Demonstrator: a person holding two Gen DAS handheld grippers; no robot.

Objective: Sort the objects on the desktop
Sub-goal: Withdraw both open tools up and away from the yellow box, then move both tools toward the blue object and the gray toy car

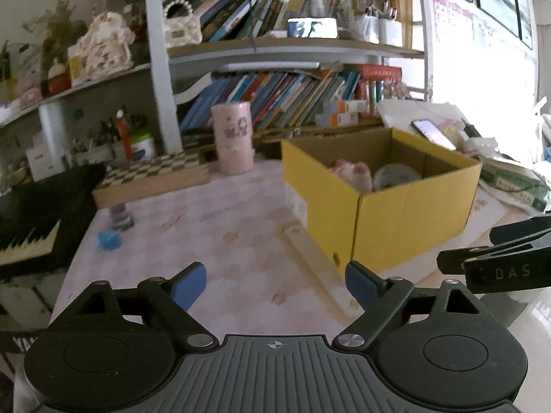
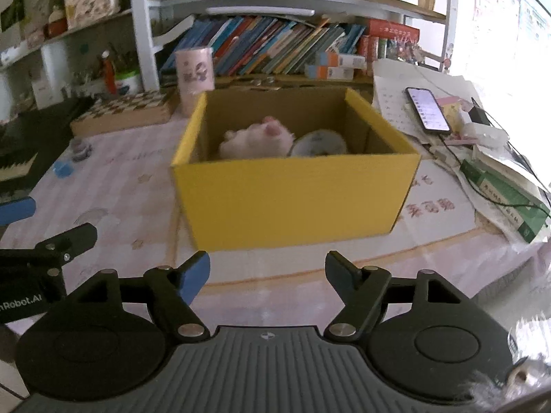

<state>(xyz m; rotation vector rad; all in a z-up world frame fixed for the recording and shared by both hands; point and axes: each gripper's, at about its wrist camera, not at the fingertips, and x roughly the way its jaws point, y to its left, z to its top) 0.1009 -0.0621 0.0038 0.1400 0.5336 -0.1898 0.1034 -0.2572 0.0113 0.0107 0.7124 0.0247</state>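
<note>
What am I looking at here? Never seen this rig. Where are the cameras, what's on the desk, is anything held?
No robot arm: a person carries two hand-held grippers, each with a fisheye camera looking along its fingers. One picture is from the left gripper, the other from the right gripper. Both stand open and empty. On the desk: a yellow box holding a pink plush toy and a tape roll, a pink cup, a chessboard, a small blue item, a phone.

Pink plush toy (image 2: 256,139) half hidden behind yellow box (image 2: 296,199) wall, tape roll (image 2: 318,143) at its three o'clock likewise, book spines (image 1: 275,94) too blurred to read, keyboard (image 1: 31,220) cut off at nine o'clock
</note>
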